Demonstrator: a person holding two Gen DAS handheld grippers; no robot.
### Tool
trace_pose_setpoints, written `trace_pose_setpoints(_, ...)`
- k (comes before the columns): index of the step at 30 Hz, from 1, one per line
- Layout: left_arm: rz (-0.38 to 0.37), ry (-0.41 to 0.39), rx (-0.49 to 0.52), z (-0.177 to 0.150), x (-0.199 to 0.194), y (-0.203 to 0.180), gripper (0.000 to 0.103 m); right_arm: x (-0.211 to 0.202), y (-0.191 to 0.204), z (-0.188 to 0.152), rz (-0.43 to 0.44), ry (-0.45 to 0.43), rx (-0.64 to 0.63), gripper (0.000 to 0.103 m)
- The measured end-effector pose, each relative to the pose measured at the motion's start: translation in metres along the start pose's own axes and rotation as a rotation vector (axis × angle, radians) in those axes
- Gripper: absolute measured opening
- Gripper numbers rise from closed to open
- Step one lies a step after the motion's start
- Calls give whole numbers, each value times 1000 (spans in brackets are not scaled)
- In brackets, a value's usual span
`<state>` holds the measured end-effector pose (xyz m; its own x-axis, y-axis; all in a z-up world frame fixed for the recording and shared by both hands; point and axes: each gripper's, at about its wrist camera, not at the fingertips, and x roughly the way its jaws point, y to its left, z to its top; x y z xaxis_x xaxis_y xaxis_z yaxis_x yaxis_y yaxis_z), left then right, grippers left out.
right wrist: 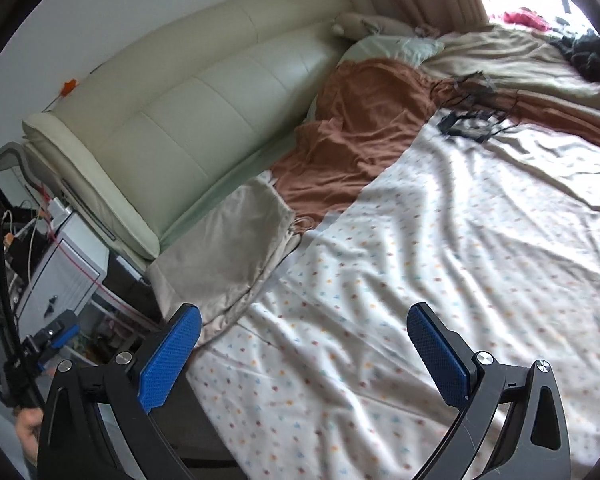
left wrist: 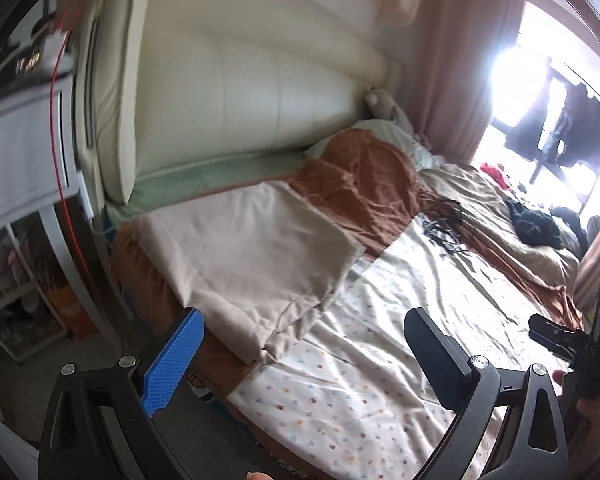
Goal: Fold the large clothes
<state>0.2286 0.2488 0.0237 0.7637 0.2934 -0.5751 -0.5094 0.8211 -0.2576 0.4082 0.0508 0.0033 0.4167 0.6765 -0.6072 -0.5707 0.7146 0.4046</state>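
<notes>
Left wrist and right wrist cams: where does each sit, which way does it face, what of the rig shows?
Left wrist: on the left hand-held gripper, looking down over the bed toward the headboard; its open fingers show, with the other gripper at right.
Right wrist: on the right hand-held gripper, facing the same way from further right; open fingers show, with the other gripper at lower left.
Shared: folded beige cloth, dotted sheet, brown blanket.

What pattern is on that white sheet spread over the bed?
Small multicoloured dots on the white sheet, scattered all over; the right wrist view shows it best.
</notes>
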Motion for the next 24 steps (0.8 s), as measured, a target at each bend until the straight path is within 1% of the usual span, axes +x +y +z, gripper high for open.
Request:
trace_pose_setpoints(4, -29, -53, 59, -9, -22, -22, 101, -38, -11, -12, -34, -53, -21, 103)
trace_pose_setpoints(9, -54, -96, 107, -21, -43, -37, 101, -75, -17, -27, -78, -95, -45, 103)
trace_pose_setpoints(14, -70, -146, 189, -37, -70, -59, 101, -115, -18, -51, -127, -141, -71, 103)
trace_pose_setpoints(21, -157, -205, 242, -63, -108, -78, 101, -168, -15, -87, -177, -222, -78, 103)
trace_pose_setpoints(24, -176, -217, 259, -74, -120, -84, 101, -192, -13, -104, -200, -255, -79, 103)
